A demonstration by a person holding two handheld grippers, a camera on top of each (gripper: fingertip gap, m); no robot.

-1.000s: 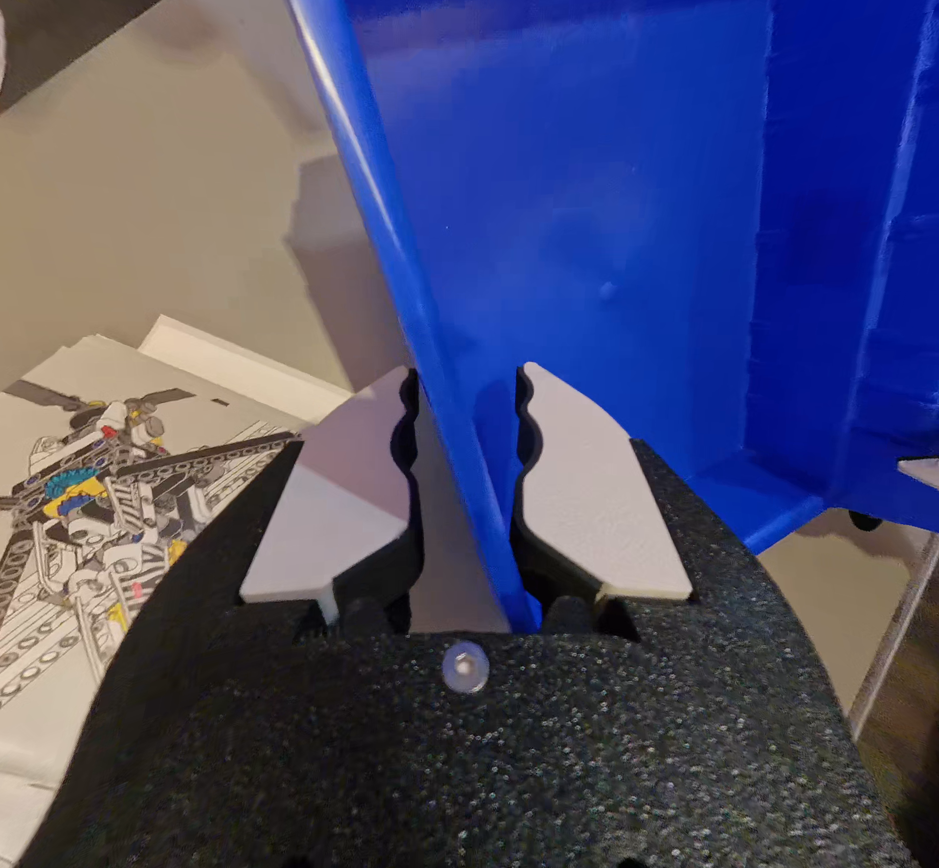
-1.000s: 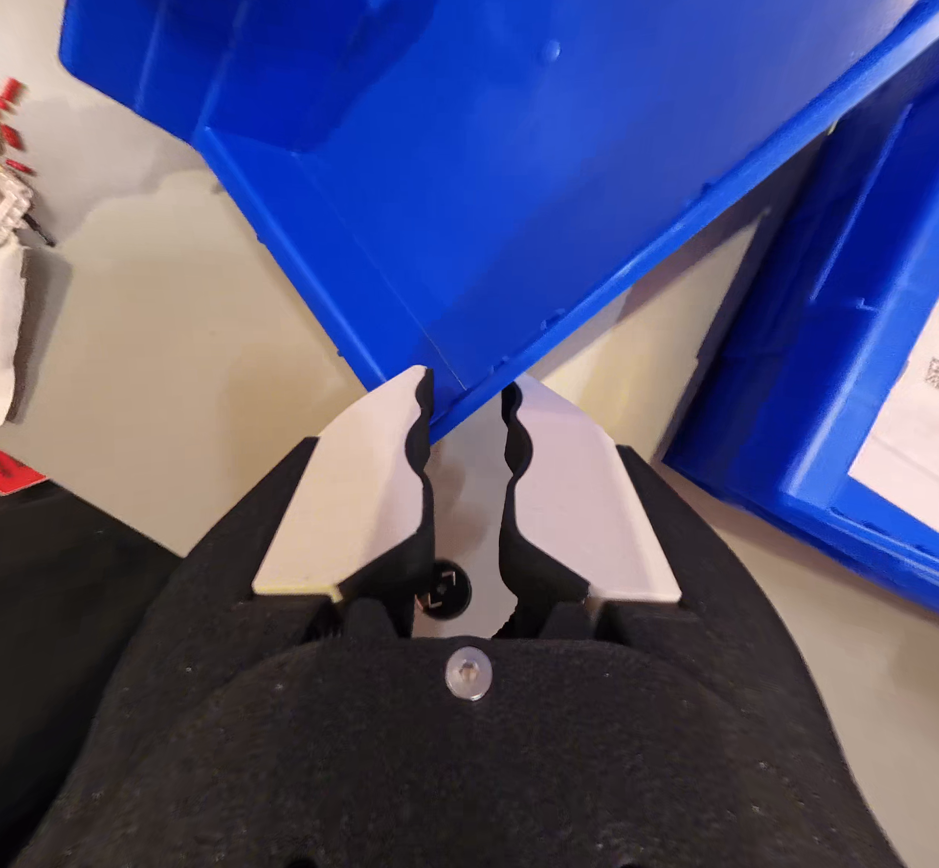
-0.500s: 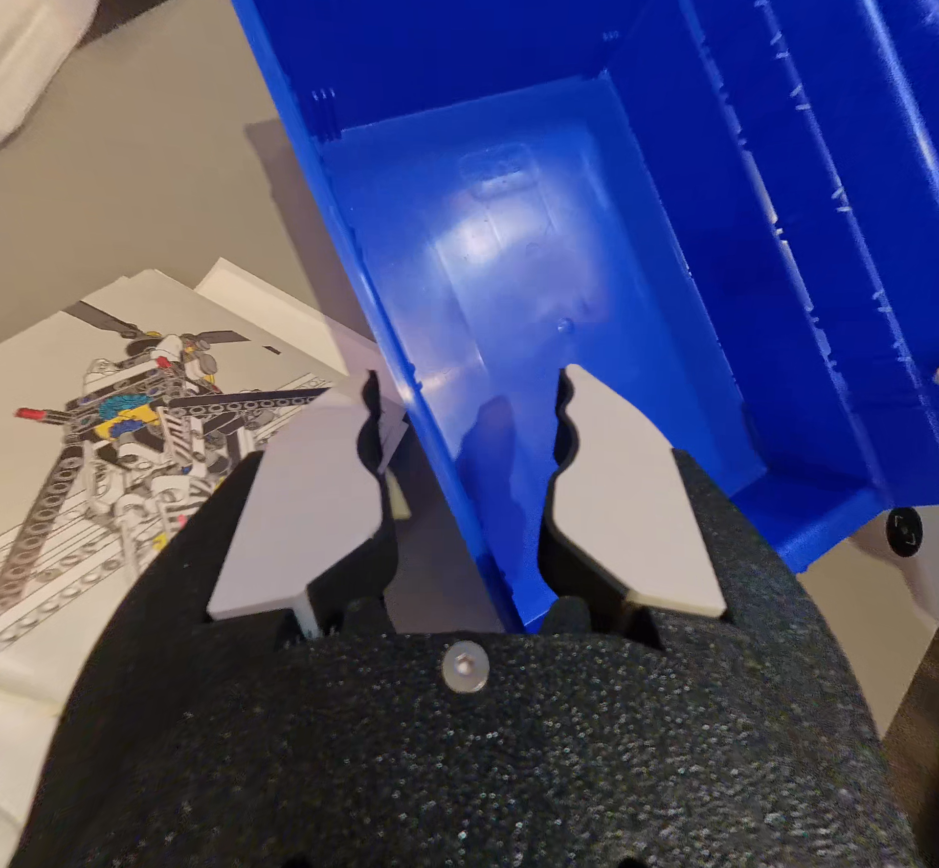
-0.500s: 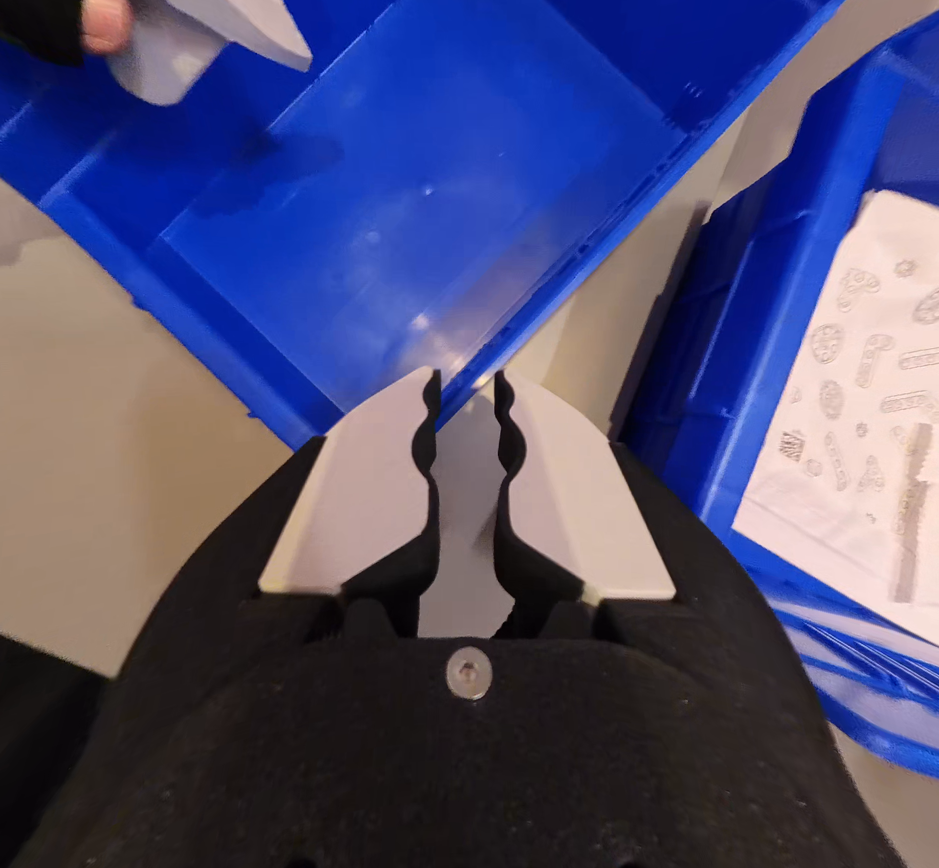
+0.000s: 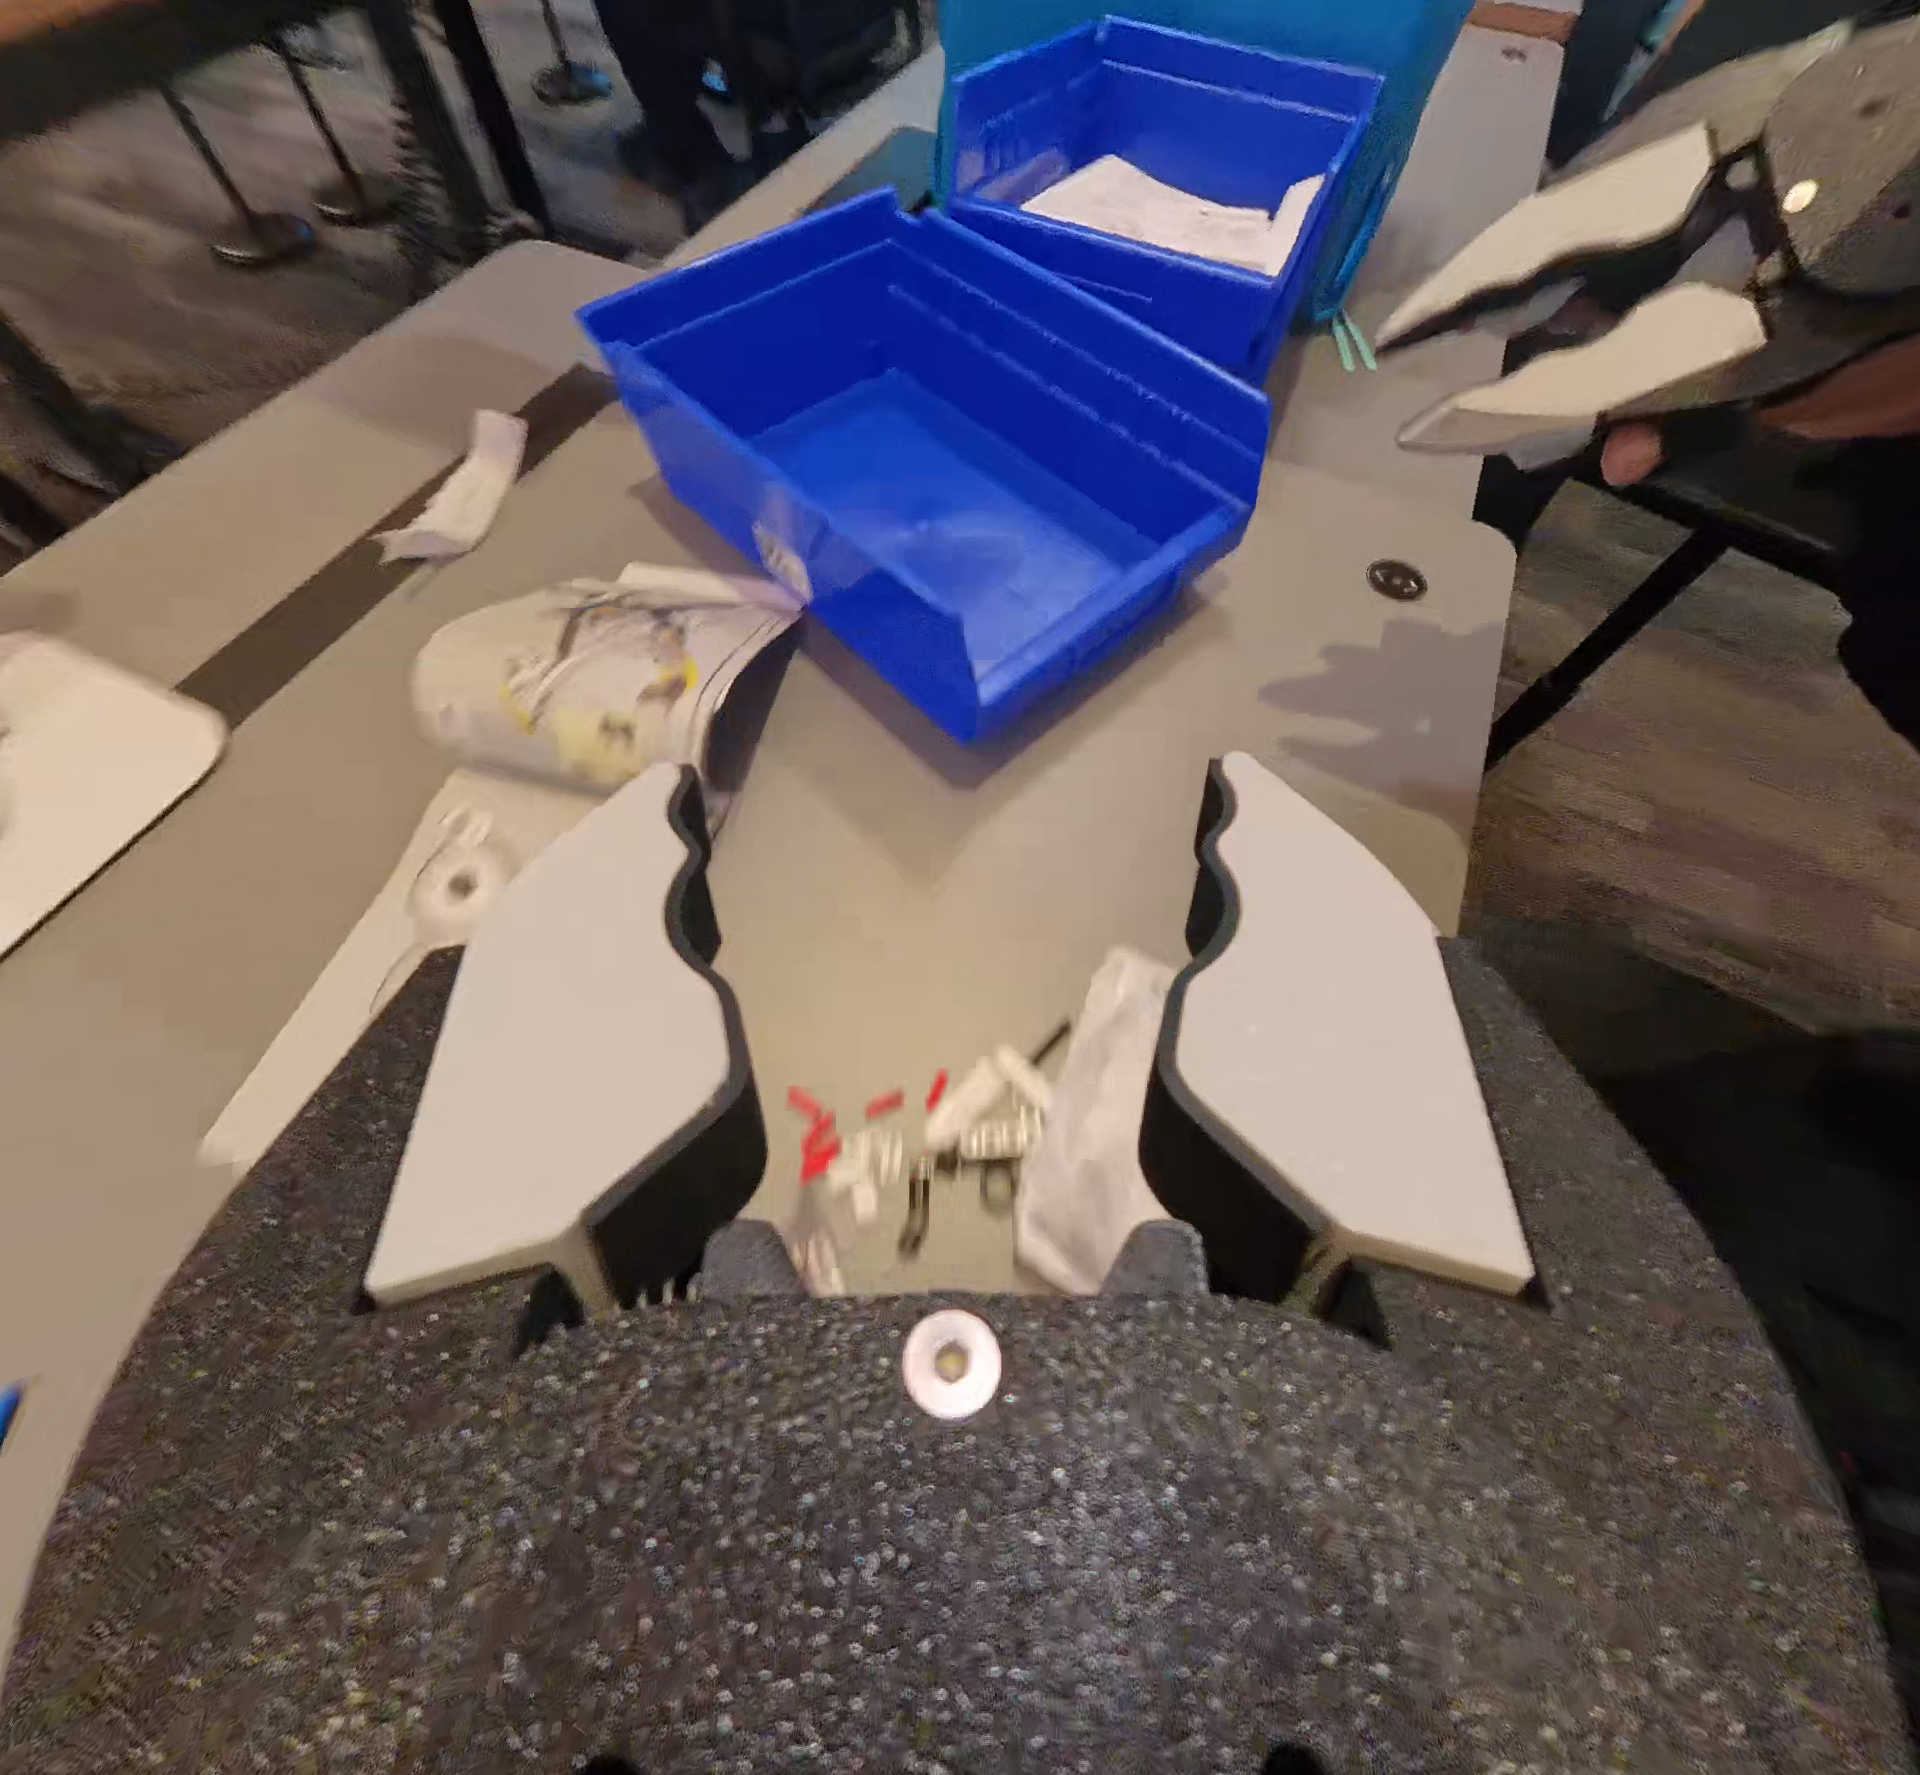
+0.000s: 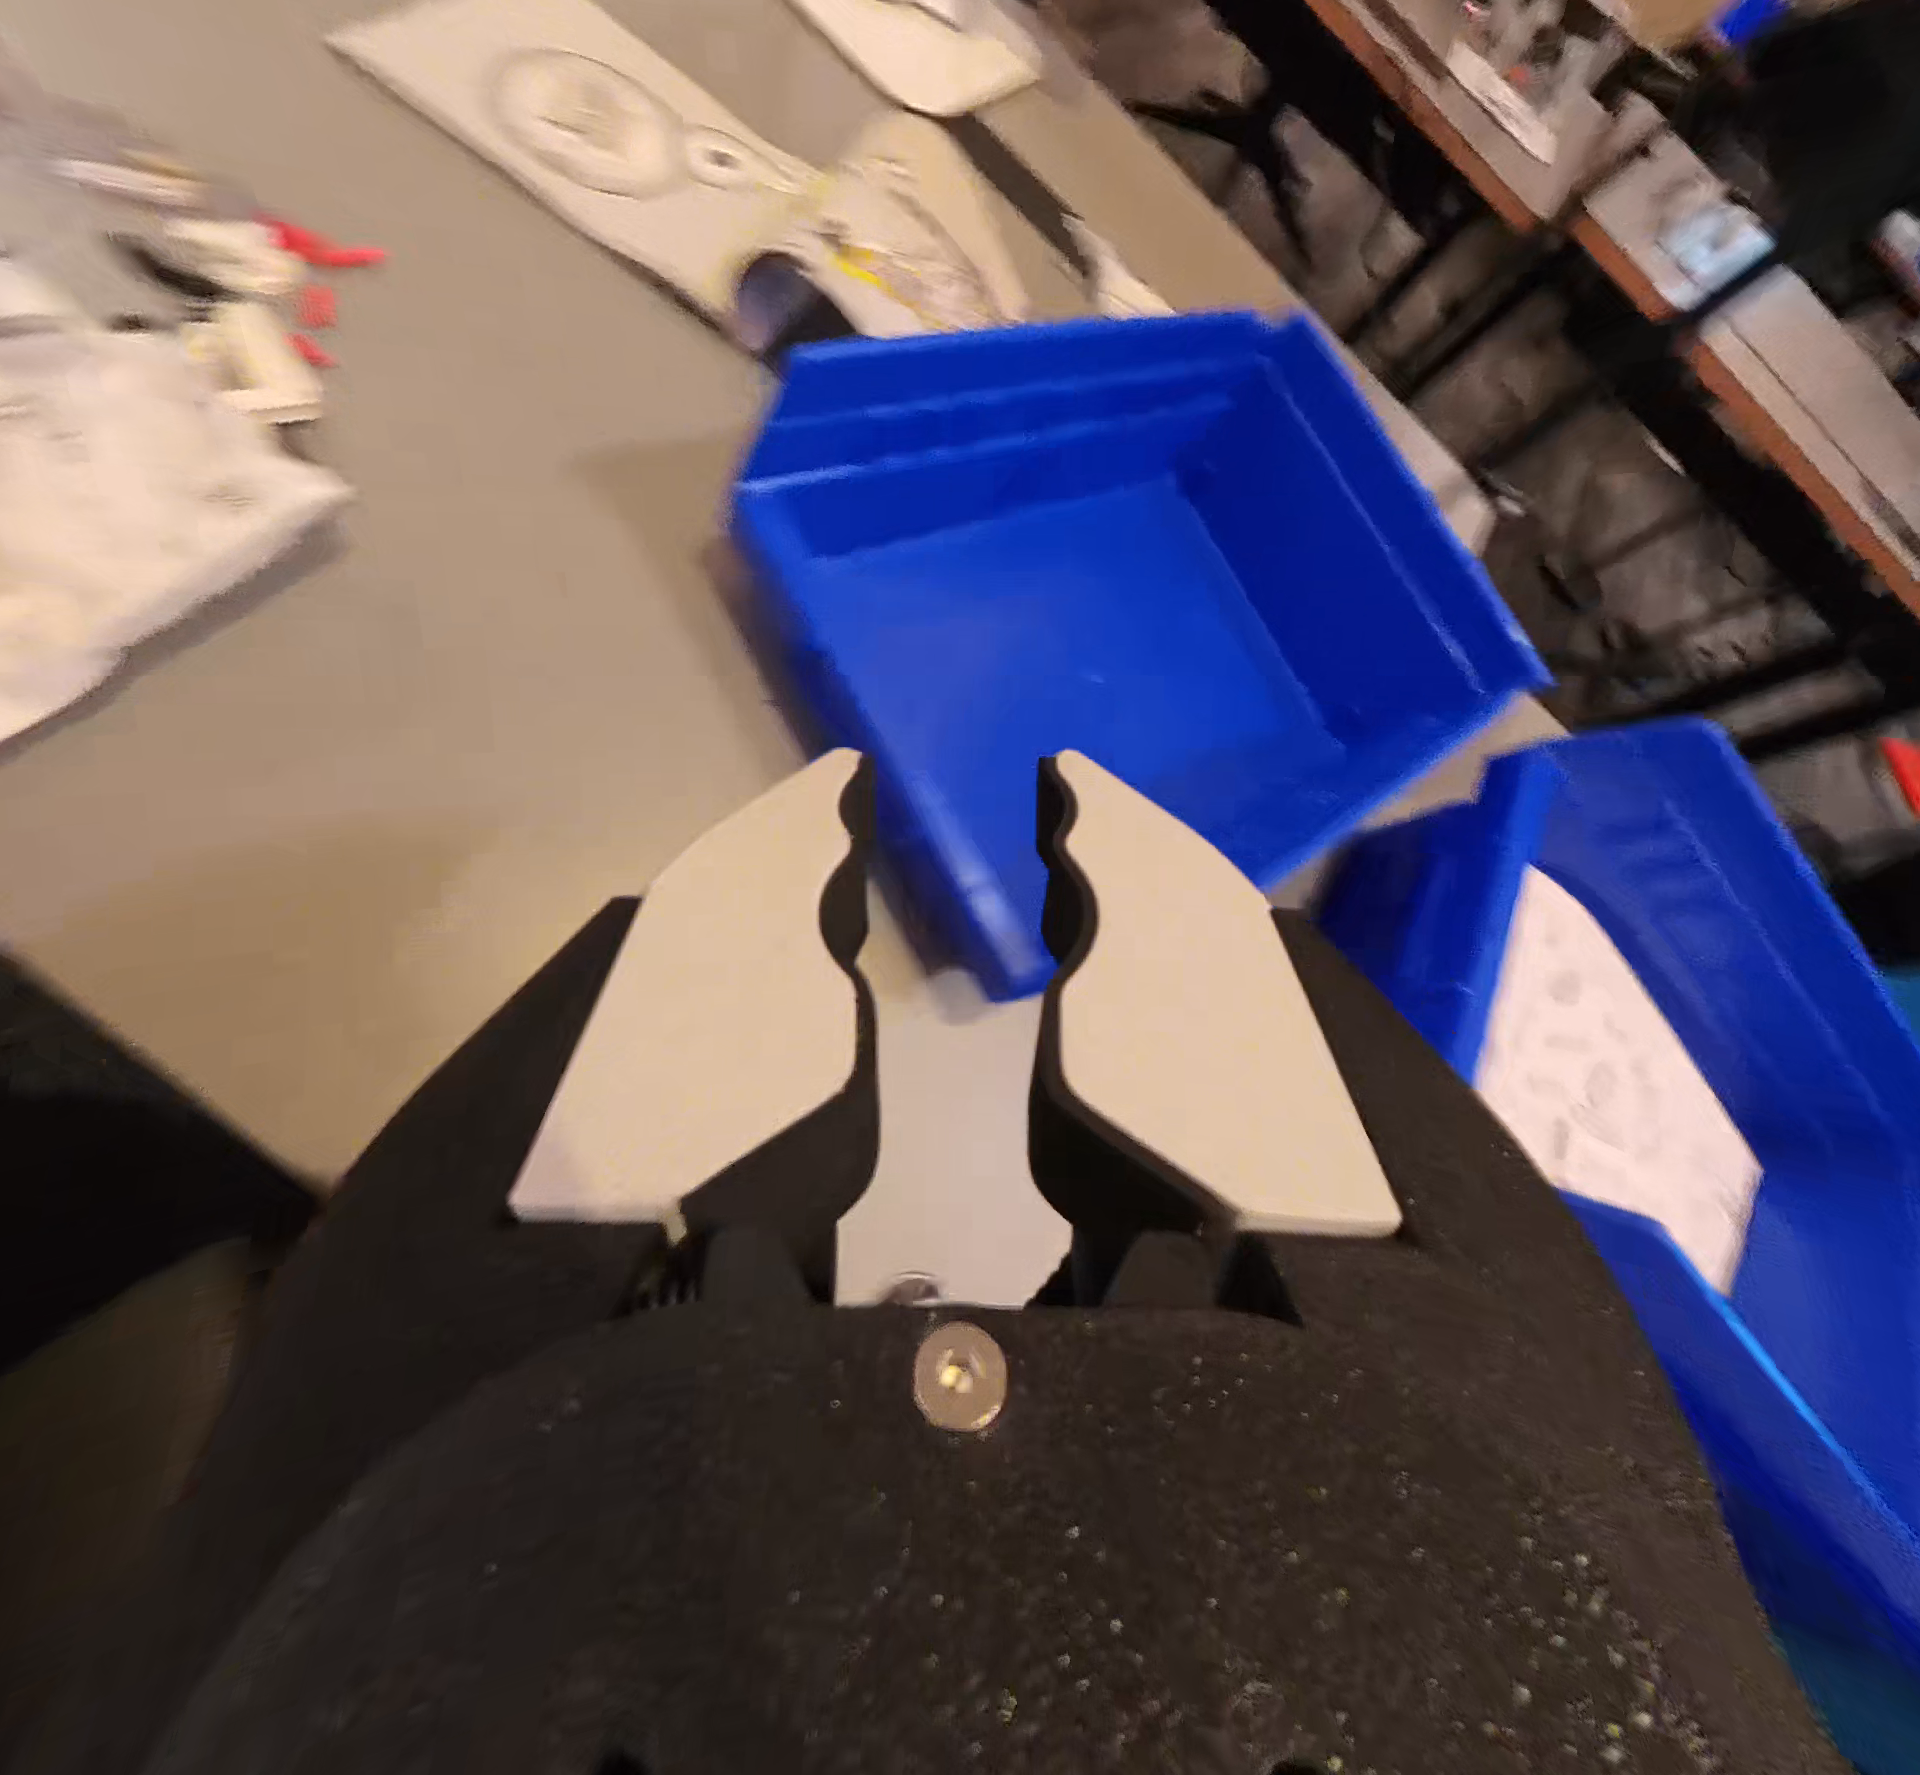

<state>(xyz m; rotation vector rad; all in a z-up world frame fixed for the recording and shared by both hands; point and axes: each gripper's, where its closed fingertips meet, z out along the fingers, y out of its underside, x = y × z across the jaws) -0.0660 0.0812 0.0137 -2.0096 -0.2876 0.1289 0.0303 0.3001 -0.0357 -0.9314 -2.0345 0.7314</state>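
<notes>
Left wrist view: blue bin (image 5: 935, 499) upright, long axis diagonal; both grippers' fingers spread, bare.

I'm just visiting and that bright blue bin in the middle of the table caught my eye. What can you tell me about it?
The empty blue bin looks like glossy moulded plastic: an open-topped rectangular tub with a stepped rim, ridged inner walls and one lower front wall. It sits upright on the grey table, at an angle, with nothing inside. Behind it stands a second blue bin holding white paper; a curled illustrated booklet lies against its left corner. Neither pair of fingers touches it.
</notes>
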